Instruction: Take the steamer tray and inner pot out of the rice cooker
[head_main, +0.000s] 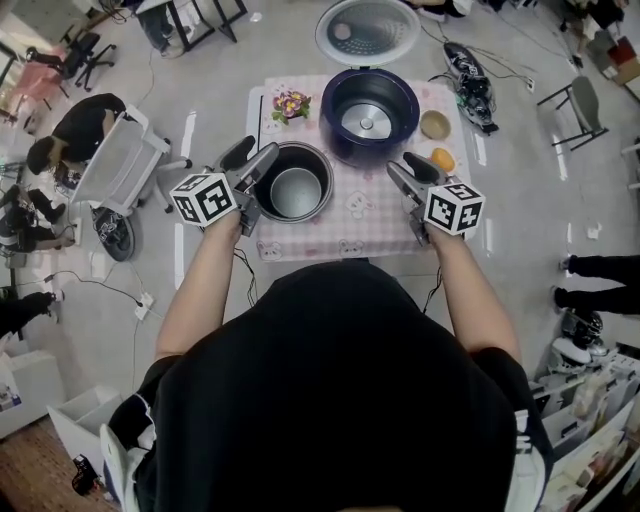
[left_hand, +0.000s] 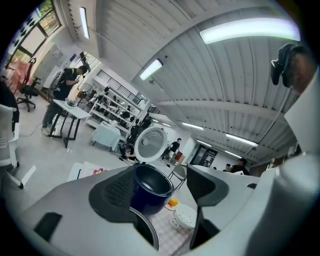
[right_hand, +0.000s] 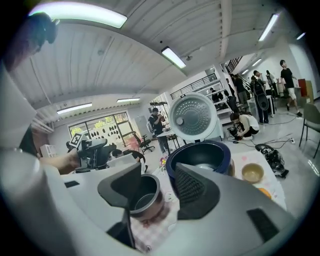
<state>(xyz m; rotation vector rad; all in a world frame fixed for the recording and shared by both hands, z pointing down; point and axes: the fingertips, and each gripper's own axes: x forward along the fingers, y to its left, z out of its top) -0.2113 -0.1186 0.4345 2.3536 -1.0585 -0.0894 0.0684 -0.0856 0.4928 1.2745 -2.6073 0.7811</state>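
Observation:
A grey metal inner pot (head_main: 297, 192) stands on the pink checked tablecloth (head_main: 330, 235), left of the dark blue rice cooker (head_main: 335, 95). The cooker's round lid (head_main: 368, 30) is swung open at the back, and a bare metal plate shows inside the body. My left gripper (head_main: 252, 155) hovers over the pot's left rim, open and holding nothing. To the right of the pot my right gripper (head_main: 402, 165) hangs in the air, open and holding nothing. The right gripper view shows the pot (right_hand: 142, 197) and cooker (right_hand: 200, 152) beyond its jaws (right_hand: 159, 172). No steamer tray shows.
A small tan bowl (head_main: 435, 124) and an orange (head_main: 443, 158) sit right of the cooker, and a small bunch of flowers (head_main: 291, 104) is at the table's back left. A white chair (head_main: 120, 165) and people stand on the floor to the left.

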